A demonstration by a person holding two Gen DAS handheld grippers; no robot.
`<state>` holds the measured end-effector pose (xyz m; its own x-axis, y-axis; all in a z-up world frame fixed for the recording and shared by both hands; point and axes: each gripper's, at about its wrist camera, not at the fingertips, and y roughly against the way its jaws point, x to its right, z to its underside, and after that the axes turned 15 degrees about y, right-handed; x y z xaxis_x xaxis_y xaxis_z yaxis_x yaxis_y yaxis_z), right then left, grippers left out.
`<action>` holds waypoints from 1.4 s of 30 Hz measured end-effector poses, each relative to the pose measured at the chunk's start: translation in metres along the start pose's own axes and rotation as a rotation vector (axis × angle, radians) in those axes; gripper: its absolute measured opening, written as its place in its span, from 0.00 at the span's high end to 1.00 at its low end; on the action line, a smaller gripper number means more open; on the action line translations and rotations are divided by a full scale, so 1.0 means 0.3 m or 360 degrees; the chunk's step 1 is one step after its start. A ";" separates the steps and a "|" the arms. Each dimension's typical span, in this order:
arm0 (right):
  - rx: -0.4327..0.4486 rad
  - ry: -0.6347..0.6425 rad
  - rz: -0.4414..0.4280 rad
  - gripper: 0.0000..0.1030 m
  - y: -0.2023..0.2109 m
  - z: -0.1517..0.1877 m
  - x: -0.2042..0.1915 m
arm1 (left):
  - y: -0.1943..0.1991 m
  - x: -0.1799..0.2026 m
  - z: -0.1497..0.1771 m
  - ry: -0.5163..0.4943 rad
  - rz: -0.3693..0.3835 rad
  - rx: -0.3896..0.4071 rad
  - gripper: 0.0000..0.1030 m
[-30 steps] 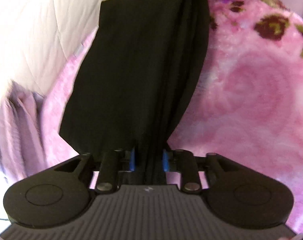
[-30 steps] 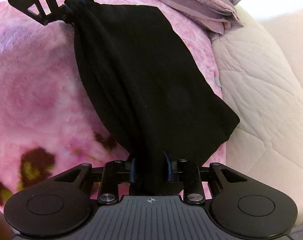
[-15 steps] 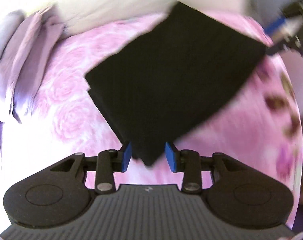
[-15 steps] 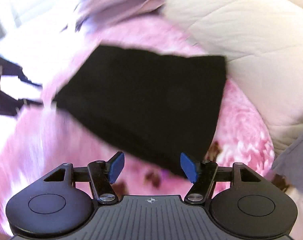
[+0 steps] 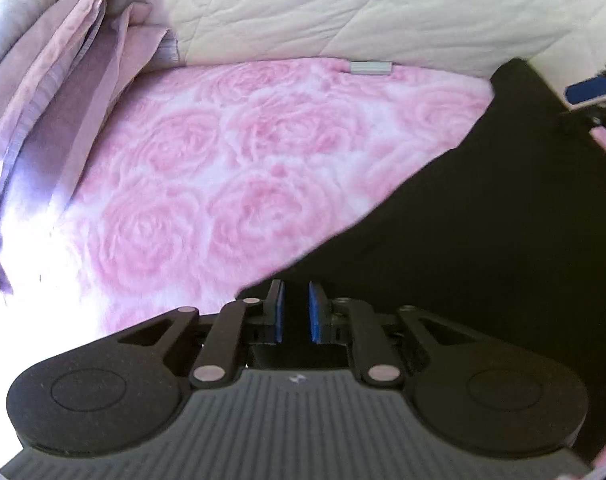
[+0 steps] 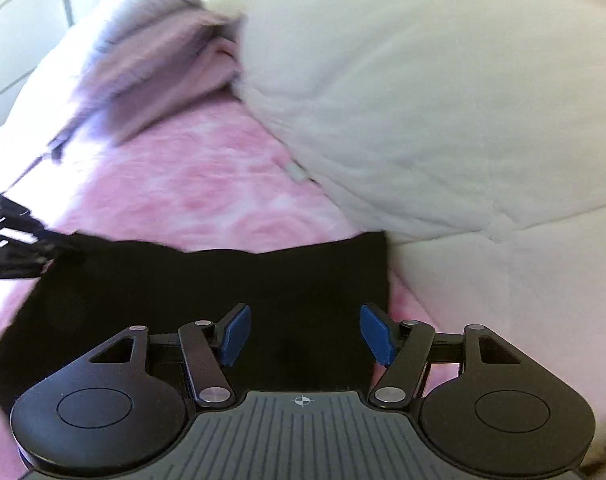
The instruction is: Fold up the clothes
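One black garment, two tools, right tool spread, left tool narrowed

No words, brand names or numbers can be read in either view. The only marks are small white emblems on the ribbed grey housings at the bottom centre of each frame: a crosshair circle on the right gripper and a blurred mark on the left gripper, too small to read.
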<state>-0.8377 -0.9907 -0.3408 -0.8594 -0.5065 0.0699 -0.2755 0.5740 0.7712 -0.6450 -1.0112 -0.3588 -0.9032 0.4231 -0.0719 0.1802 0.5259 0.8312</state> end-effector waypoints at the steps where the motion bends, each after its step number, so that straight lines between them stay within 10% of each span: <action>1: -0.0046 -0.0022 0.0000 0.38 -0.051 -0.002 0.033 | -0.015 0.014 -0.007 -0.0018 -0.0013 -0.0001 0.95; 4: -0.0105 -0.0148 -0.0064 0.38 -0.144 0.027 0.127 | -0.040 0.043 -0.027 -0.0029 -0.0022 -0.0030 1.00; 14: 0.0192 0.0100 -0.0063 0.39 0.285 0.089 -0.195 | 0.290 0.022 0.176 -0.0007 0.0102 0.0054 0.93; 23: -0.0086 0.0159 -0.0151 0.39 0.230 0.293 -0.467 | 0.310 0.093 0.386 -0.0062 0.0081 -0.0136 0.92; 29: -0.0059 -0.0051 0.0003 0.34 0.362 0.281 -0.456 | 0.386 0.076 0.428 0.0088 0.0021 -0.0106 0.64; 34: -0.0207 -0.0338 0.0065 0.22 0.399 0.374 -0.497 | 0.482 0.078 0.515 0.0343 0.0010 -0.0092 0.20; 42: -0.0290 -0.0480 0.0142 0.15 0.538 0.409 -0.620 | 0.615 0.089 0.622 0.0585 0.0091 -0.0143 0.05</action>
<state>-0.7752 -0.7250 -0.3071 -0.9725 -0.2314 -0.0266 -0.1356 0.4694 0.8725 -0.5631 -0.7651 -0.3103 -0.9751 0.1484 0.1647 0.2140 0.4356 0.8743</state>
